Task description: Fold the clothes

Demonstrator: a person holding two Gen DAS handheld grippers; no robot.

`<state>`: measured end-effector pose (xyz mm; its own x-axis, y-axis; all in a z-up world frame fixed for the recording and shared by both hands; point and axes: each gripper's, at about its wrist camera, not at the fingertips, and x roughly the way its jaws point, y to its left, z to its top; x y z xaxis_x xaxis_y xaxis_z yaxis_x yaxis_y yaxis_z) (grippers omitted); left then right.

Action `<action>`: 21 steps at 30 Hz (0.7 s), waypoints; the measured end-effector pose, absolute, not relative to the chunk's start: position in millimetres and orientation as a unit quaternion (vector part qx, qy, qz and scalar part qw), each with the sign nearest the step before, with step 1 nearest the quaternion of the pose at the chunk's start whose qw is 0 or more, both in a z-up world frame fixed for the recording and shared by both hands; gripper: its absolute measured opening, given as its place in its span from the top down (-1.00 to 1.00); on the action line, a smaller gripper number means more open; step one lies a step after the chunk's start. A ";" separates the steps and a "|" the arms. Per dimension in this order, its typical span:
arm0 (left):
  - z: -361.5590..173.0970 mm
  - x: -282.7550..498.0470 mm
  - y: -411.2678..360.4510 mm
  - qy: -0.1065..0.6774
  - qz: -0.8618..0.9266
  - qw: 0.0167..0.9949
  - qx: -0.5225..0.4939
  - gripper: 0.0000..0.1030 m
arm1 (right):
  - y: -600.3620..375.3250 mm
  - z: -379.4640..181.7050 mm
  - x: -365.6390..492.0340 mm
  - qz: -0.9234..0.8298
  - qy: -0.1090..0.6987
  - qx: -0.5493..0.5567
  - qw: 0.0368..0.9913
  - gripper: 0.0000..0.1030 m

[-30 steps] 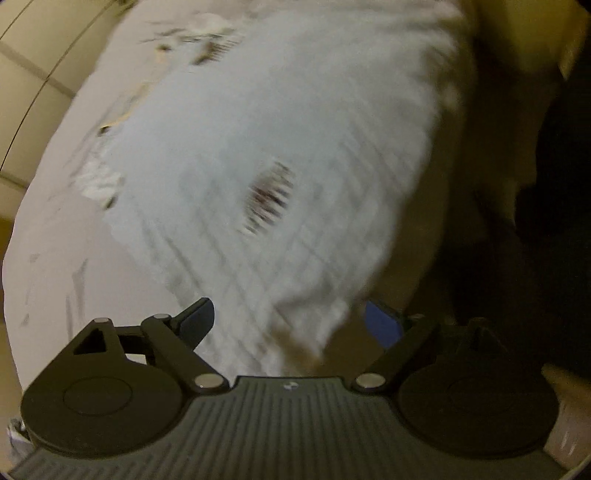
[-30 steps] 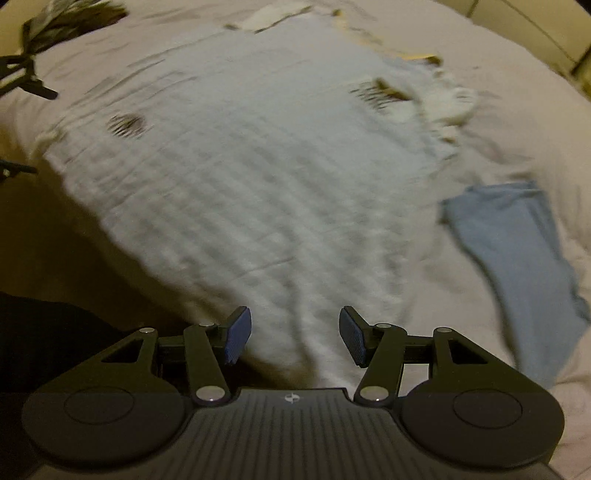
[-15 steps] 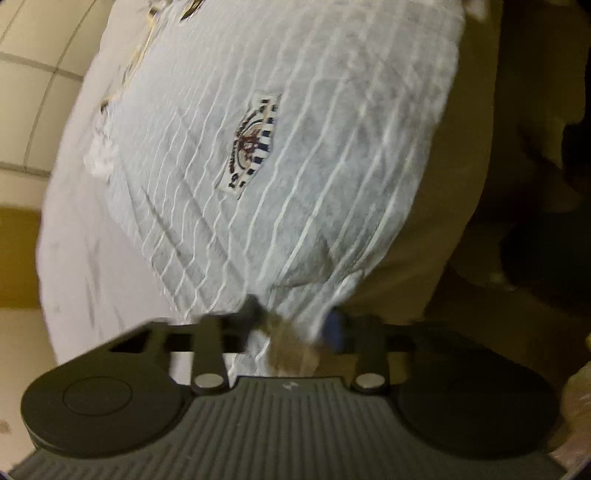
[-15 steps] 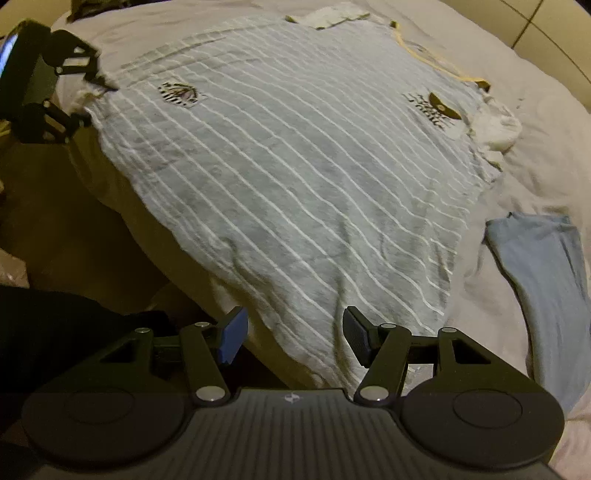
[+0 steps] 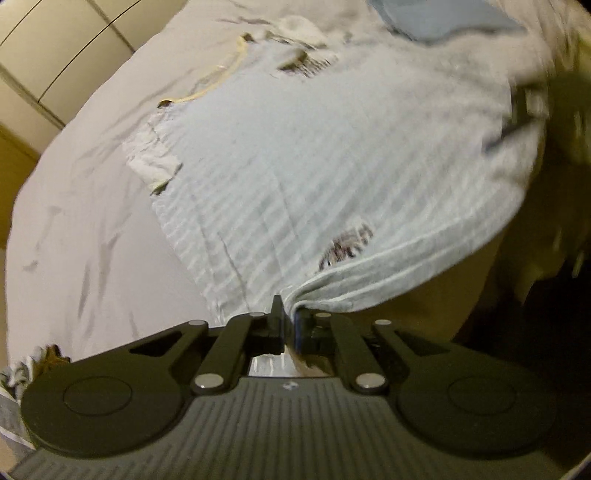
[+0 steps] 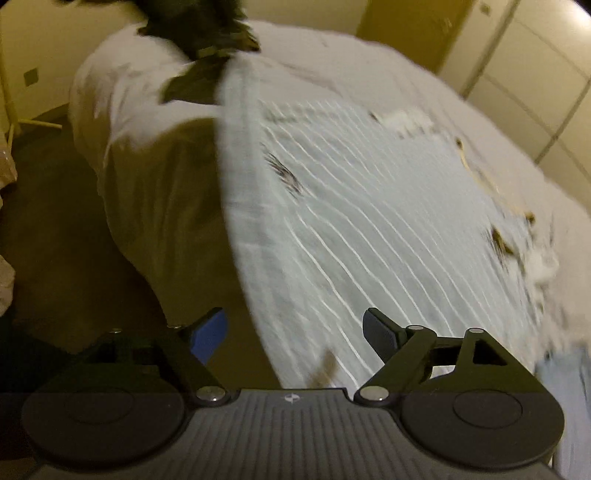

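- Left gripper (image 5: 290,325) is clamped down tight on the hem of the striped shirt (image 5: 332,166), with a bunched corner of fabric pinched right between its fingertips.
- From that pinch the shirt fans out ahead of the left gripper, lying flat across the bed (image 5: 92,221). A dark patch logo (image 5: 347,245) sits just ahead and a bit to the right of the grip.
- Right gripper (image 6: 295,332) is wide open, holding nothing. The shirt's (image 6: 369,221) near corner sits between its spread fingers, closer to the right one; can't tell if it actually touches.
- In the right wrist view the shirt's hem runs up and away from the gripper, hanging over the edge of the bed (image 6: 147,184).
- Some blue cloth (image 5: 436,18) is far ahead of the left gripper, past the shirt's top end.
- Both views are pretty motion-blurred, so the finer details are mush.
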<state>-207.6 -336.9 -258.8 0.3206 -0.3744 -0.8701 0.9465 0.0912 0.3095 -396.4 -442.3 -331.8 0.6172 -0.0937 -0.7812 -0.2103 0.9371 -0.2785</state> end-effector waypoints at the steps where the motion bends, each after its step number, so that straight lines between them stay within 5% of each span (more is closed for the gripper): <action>1: -254.0 -201.8 -340.4 0.318 -0.496 0.672 0.449 0.94 | -437.7 -336.7 -392.8 0.028 0.431 -0.183 0.883 -0.53; 5: -243.5 -190.1 -345.3 0.327 -0.502 0.674 0.433 0.94 | -446.8 -353.7 -390.2 -0.031 0.454 -0.222 0.862 0.08; 15: -254.0 -189.9 -341.6 0.312 -0.505 0.659 0.462 0.94 | -541.9 -361.4 -466.0 -0.110 0.504 -0.305 0.800 0.28; 19: -255.2 -189.3 -341.5 0.303 -0.504 0.652 0.478 0.94 | -561.0 -346.5 -475.7 -0.084 0.507 -0.317 0.797 1.00; 21: -252.1 -190.1 -340.1 0.295 -0.503 0.650 0.487 0.94 | -563.5 -333.1 -476.6 -0.069 0.502 -0.322 0.800 1.00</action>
